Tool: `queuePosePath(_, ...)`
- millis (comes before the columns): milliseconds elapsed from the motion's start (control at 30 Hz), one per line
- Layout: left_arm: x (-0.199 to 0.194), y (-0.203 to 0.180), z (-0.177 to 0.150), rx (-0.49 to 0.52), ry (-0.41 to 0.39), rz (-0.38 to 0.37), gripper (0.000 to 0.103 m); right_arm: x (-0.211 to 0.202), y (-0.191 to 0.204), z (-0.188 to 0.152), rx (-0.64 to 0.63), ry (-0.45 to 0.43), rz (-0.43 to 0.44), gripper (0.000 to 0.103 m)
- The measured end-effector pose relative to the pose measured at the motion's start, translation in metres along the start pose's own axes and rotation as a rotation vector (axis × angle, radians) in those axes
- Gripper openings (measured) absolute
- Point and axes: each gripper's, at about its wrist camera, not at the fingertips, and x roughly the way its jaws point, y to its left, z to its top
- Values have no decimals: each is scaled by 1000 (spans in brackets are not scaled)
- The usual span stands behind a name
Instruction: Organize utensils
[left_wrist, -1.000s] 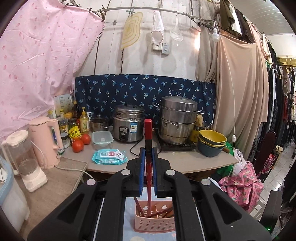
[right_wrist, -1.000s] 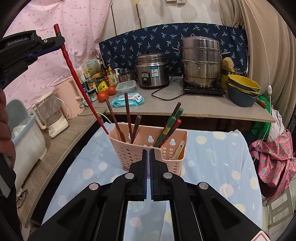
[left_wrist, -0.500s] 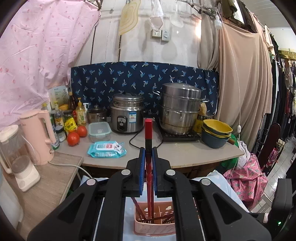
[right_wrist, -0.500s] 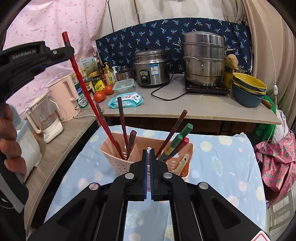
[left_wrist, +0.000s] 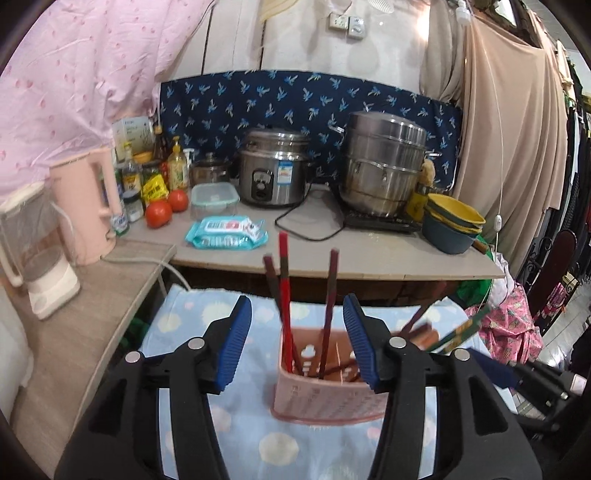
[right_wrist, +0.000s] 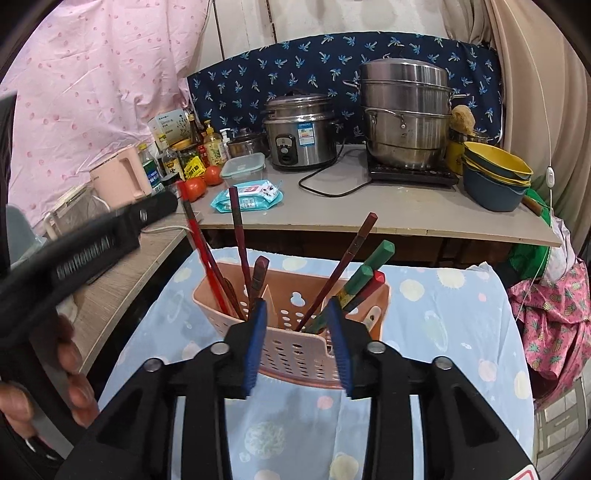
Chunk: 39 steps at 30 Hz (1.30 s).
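Standing spread apart and empty, the left gripper and right gripper both faced the pink utensil basket, where the red chopstick leaned.

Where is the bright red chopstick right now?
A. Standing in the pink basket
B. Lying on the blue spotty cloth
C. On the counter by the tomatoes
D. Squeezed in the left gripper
A: the red chopstick stands in the pink basket, leaning in its left-hand compartment with two darker ones, while the left gripper is open around it, touching nothing.
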Motion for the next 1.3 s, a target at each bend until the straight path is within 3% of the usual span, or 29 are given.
queuePosePath(67, -1, 1, -7, -3, 18, 7, 49, -2, 1, -1, -2, 2, -3, 36)
queuePosePath(233, -3, -2, -29, 21, 65, 39, 62, -9, 1, -4, 15, -1, -16, 45)
queuePosePath(467, -6, -5, -47, 41, 111, 47, 63, -17, -2, -17, 37, 9, -25, 51)
queuePosePath(833, -21, -14, -68, 63, 132, 93, 86, -32, -9, -40, 57, 14, -69, 63)
queuePosePath(1300, -33, -22, -85, 75, 172, 122, 93, -45, -12, -63, 75, 31, -101, 69)
